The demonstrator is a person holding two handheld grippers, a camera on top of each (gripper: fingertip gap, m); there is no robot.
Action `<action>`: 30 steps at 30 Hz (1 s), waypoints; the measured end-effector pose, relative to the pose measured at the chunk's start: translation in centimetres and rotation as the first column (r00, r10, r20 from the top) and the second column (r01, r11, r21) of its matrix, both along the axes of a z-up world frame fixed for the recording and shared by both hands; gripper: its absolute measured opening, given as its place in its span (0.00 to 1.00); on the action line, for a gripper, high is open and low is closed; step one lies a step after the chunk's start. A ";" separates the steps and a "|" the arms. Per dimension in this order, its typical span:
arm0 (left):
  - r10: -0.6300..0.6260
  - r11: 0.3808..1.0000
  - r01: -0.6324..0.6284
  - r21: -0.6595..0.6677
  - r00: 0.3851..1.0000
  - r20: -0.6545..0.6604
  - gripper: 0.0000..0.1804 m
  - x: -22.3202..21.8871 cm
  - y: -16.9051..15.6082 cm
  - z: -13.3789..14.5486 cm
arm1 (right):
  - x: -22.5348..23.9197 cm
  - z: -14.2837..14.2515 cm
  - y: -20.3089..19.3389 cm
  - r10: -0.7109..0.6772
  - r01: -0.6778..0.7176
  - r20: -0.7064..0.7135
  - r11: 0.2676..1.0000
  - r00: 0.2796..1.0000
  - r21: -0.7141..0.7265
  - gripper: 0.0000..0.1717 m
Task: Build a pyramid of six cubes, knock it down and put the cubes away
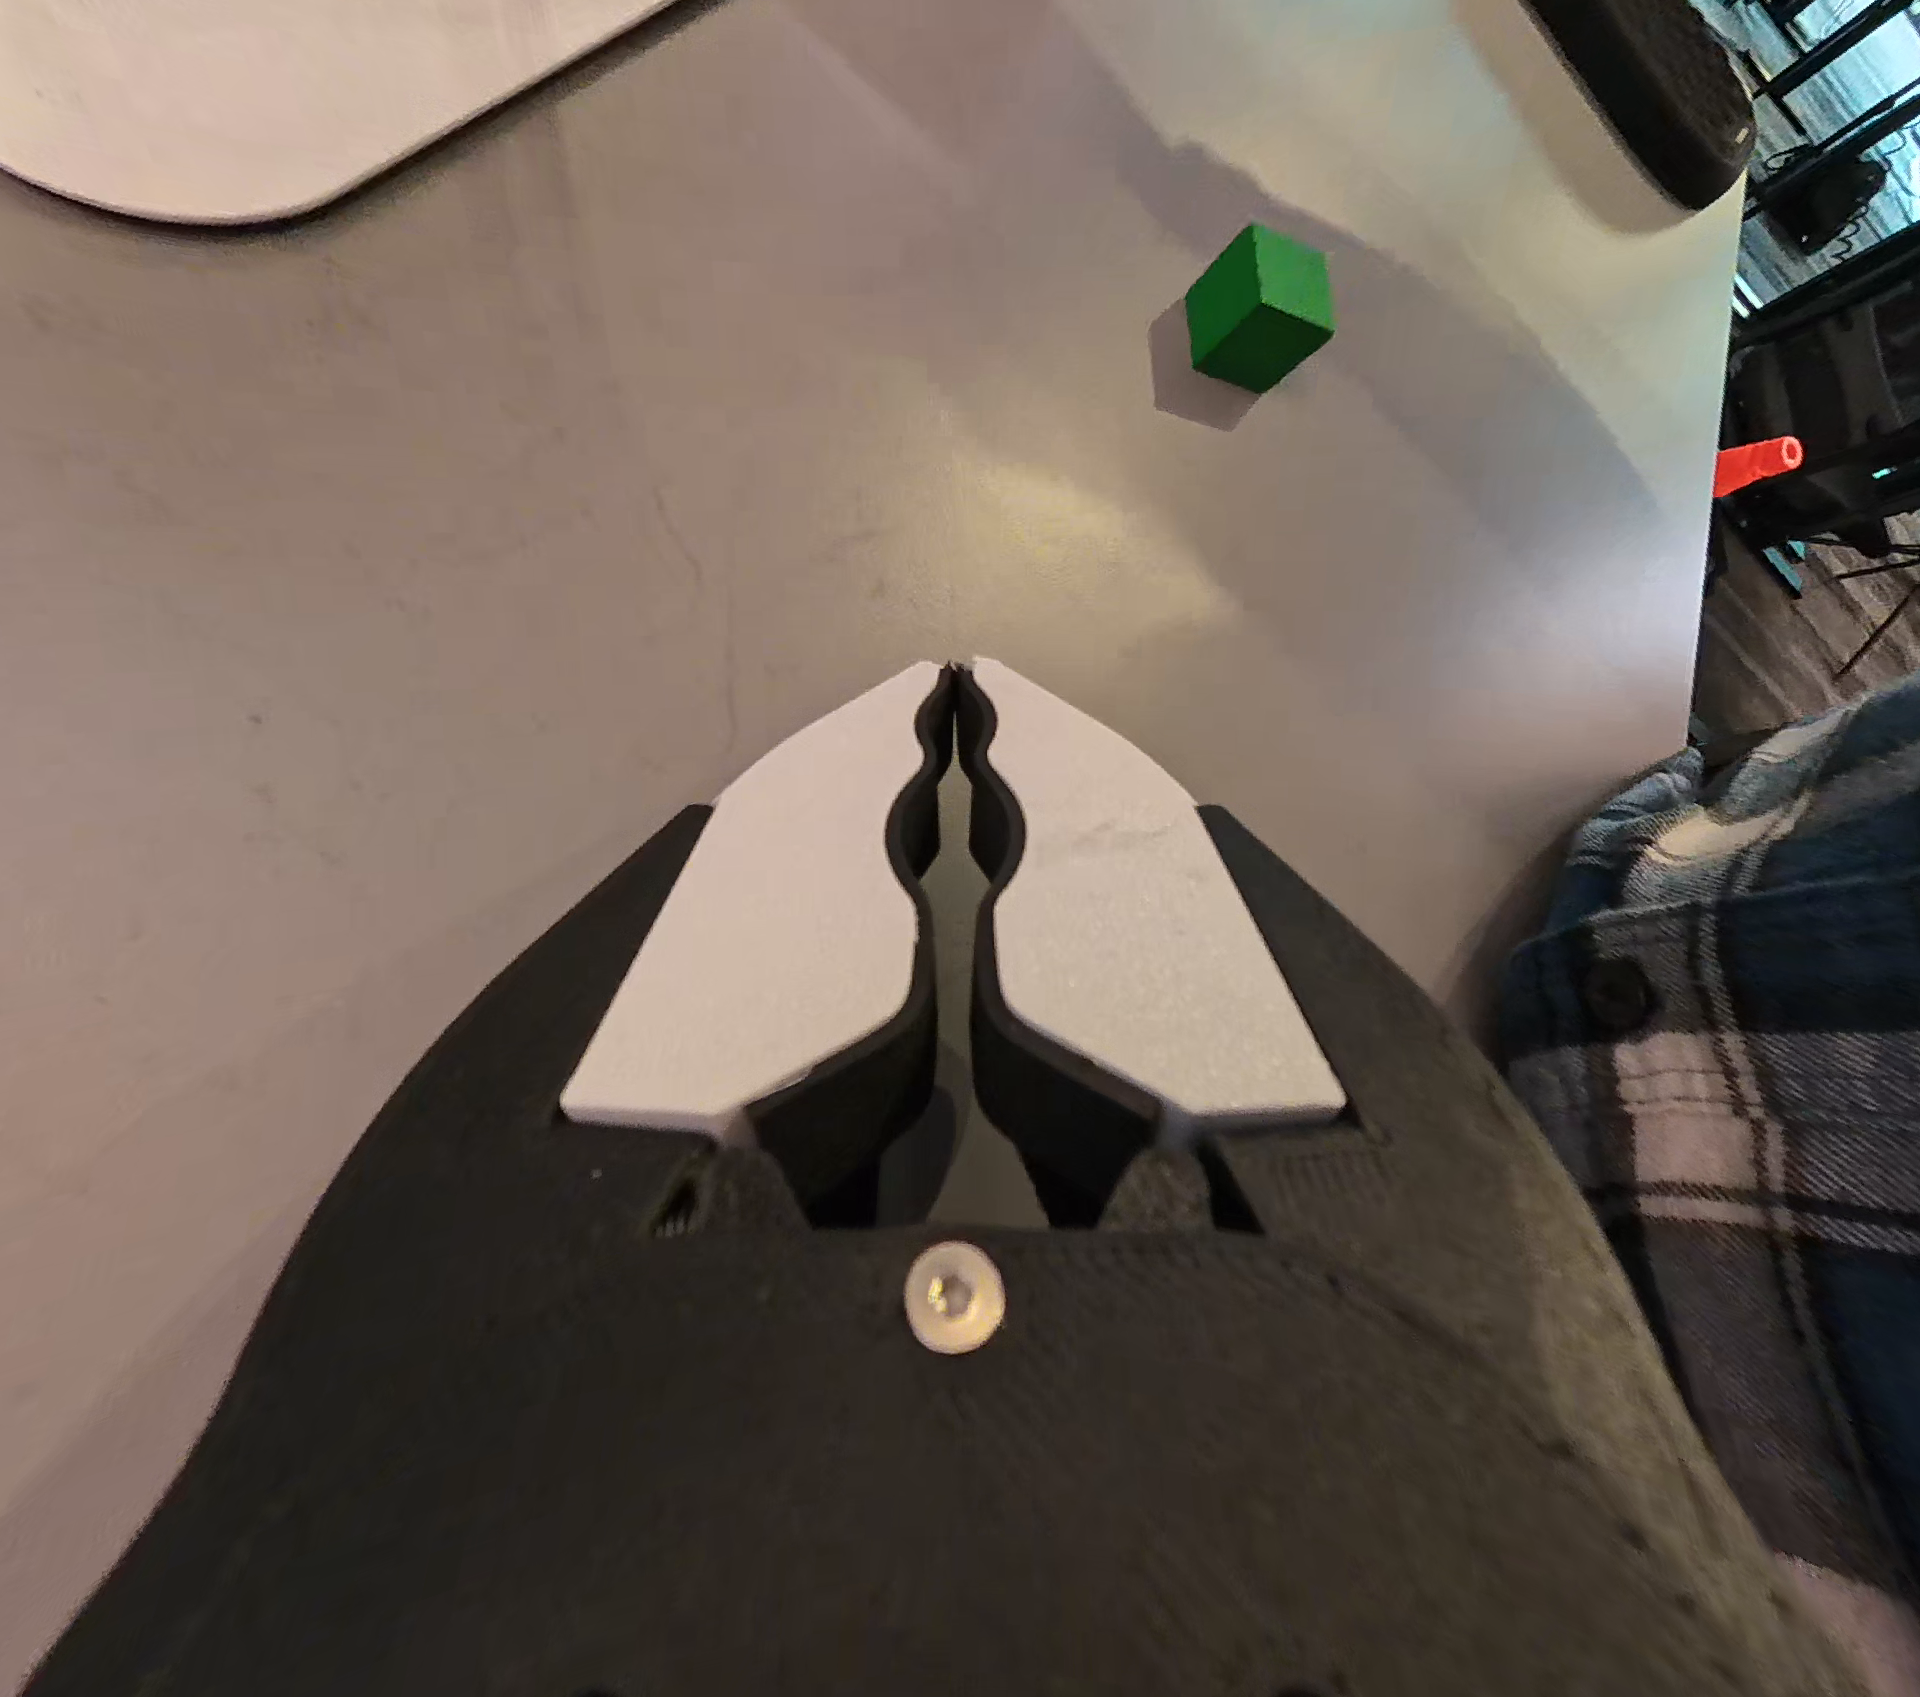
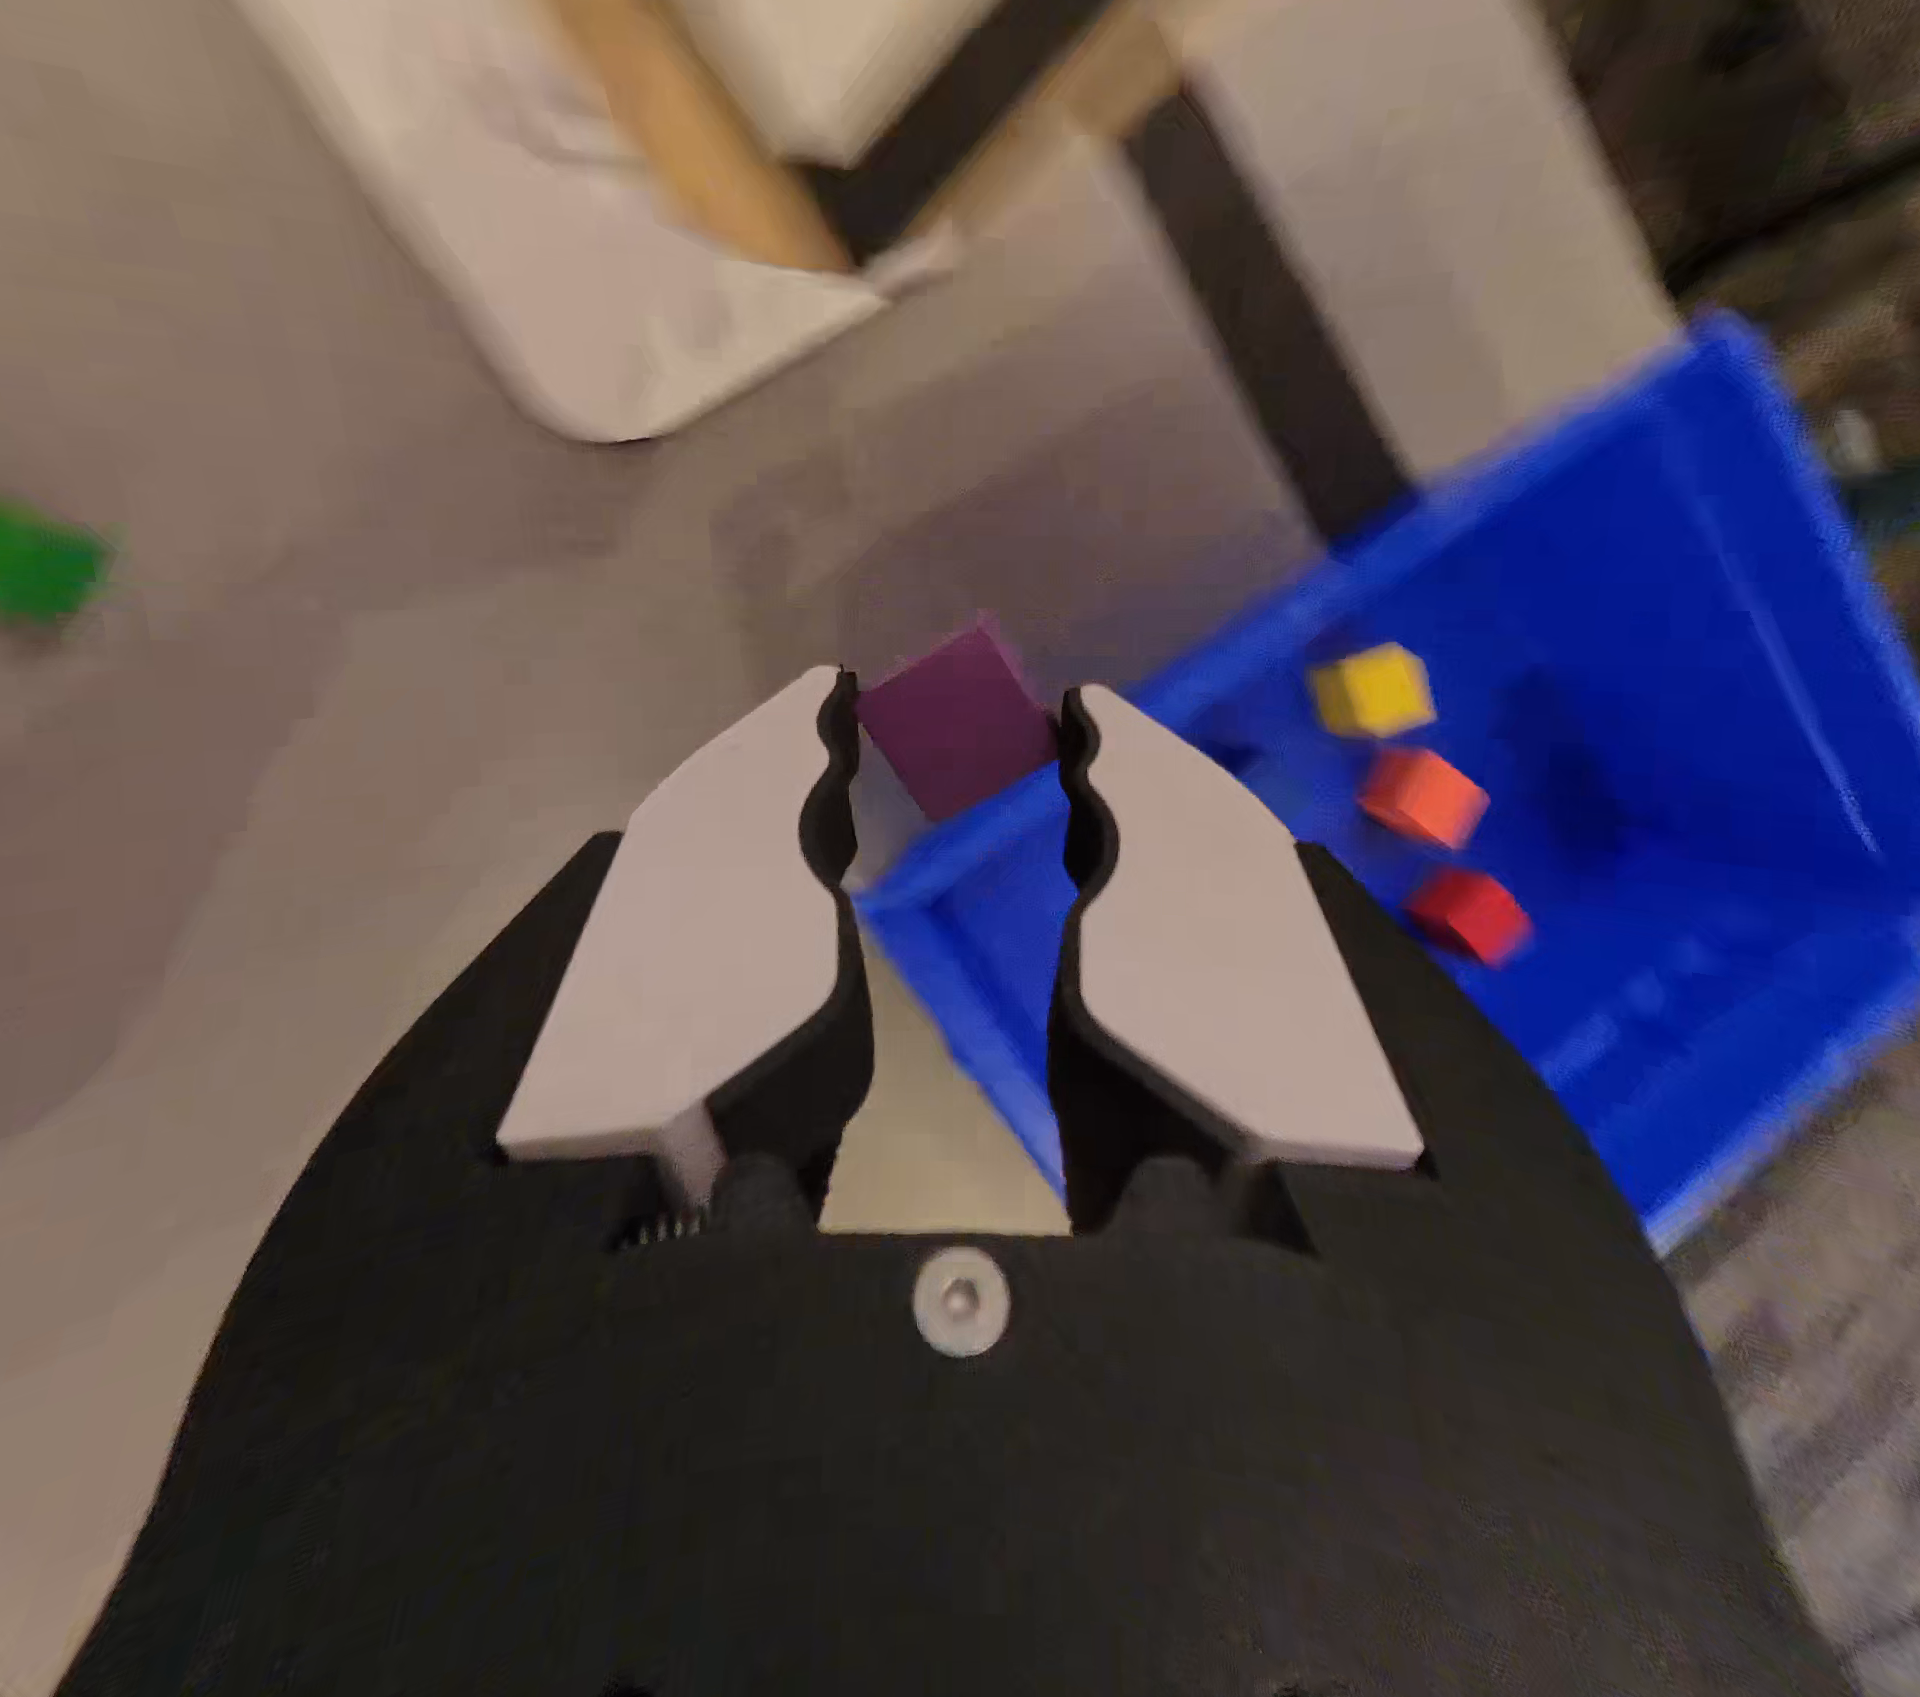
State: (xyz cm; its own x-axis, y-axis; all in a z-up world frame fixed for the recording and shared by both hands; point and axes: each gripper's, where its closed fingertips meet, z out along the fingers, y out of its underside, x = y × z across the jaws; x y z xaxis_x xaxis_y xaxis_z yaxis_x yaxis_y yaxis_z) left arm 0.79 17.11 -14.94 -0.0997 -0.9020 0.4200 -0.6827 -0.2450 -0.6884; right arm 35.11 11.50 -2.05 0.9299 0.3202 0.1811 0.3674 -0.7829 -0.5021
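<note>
Now the put-away step, by my reading: three cubes already lie in the blue bin (image 2: 1558, 1076) at my right: a yellow cube (image 2: 1374, 688) farthest, an orange cube (image 2: 1421, 797) in the middle, a red cube (image 2: 1467, 915) nearest.

My right gripper (image 2: 956, 738) carries the purple cube (image 2: 956, 738), fingertips pressed to its two sides, cube turned cornerwise between them. It hangs just beside the bin's near-left rim, not yet over the interior. View is blurred, so I judge contact loosely.

My left gripper (image 1: 954, 668) is clenched on nothing, tips together, above bare grey table (image 1: 416, 608).

The green cube (image 1: 1259, 309) sits alone on the table, far and to the right of the left gripper, well apart from it.

Next move, as I judge it: carry purple right, over the bin floor, then let go. After that, green. A sixth cube I cannot find.
</note>
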 end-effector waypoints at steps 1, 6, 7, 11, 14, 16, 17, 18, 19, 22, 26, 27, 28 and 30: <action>0.001 1.000 -0.001 -0.001 1.000 0.000 0.00 0.0 0.0 0.0 | 3.3 0.5 0.2 -0.106 0.106 0.003 0.994 0.994 0.028 0.22; 0.004 1.000 -0.004 -0.007 1.000 0.001 0.00 0.0 0.0 0.0 | 14.2 -3.4 -0.2 -0.445 0.444 -0.018 0.894 0.895 -0.057 0.23; 0.005 1.000 -0.005 -0.007 1.000 0.001 0.00 0.0 0.1 0.0 | 15.2 -4.7 -0.2 -0.475 0.472 -0.025 0.878 0.880 -0.076 0.23; 0.010 1.000 -0.010 -0.010 1.000 0.001 0.00 0.0 0.1 0.1 | 17.4 -10.1 -1.0 -0.576 0.558 -0.052 0.808 0.816 -0.190 0.23; 0.012 1.000 -0.012 -0.014 1.000 0.000 0.00 0.0 0.1 0.1 | 17.8 -12.6 -1.6 -0.616 0.588 -0.059 0.772 0.785 -0.240 0.23; 0.012 1.000 -0.012 -0.016 1.000 -0.002 0.00 0.0 0.1 0.0 | 17.9 -13.1 -2.1 -0.644 0.610 -0.060 0.747 0.762 -0.265 0.27; 0.011 1.000 -0.011 -0.018 1.000 -0.003 0.00 0.0 0.1 0.0 | 18.1 -12.6 -2.4 -0.652 0.624 -0.042 0.740 0.757 -0.250 0.29; 0.012 1.000 -0.012 -0.020 1.000 -0.003 0.00 0.0 0.1 0.0 | 18.2 -11.6 -2.5 -0.654 0.631 -0.036 0.742 0.756 -0.226 0.29; 0.012 1.000 -0.012 -0.020 1.000 -0.004 0.00 0.0 0.1 0.0 | 18.0 -10.3 -2.7 -0.652 0.635 -0.032 0.747 0.757 -0.197 0.29; 0.007 1.000 -0.007 -0.020 1.000 -0.007 0.00 0.0 0.1 0.0 | 15.1 -4.6 -2.5 -0.585 0.583 -0.019 0.810 0.811 -0.068 0.27; 0.007 0.999 -0.007 -0.031 1.000 -0.009 0.00 0.0 0.1 0.0 | 2.8 1.8 -1.1 -0.262 0.269 -0.119 0.962 0.958 0.050 0.19; 0.007 0.999 -0.007 -0.032 1.000 -0.011 0.00 0.0 0.1 0.0 | -1.0 2.2 -1.2 -0.175 0.183 -0.149 0.982 0.973 0.044 0.20; 0.006 1.000 -0.006 -0.031 1.000 -0.012 0.00 0.0 0.1 -0.1 | -4.3 2.0 -1.4 -0.114 0.121 -0.167 0.992 0.979 0.029 0.23; 0.005 1.000 -0.006 -0.029 1.000 -0.012 0.00 0.0 0.1 -0.1 | -9.6 0.5 -1.6 -0.076 0.077 -0.200 0.997 0.977 -0.004 0.31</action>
State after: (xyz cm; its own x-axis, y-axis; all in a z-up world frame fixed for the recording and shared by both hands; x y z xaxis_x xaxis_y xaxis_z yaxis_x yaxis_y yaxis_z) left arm 0.79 17.16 -15.01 -0.0897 -0.8900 0.4470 -0.6893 -0.2685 -0.6729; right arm 25.50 9.92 -1.56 0.9691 0.2463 -0.0095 0.1985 -0.8030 -0.5620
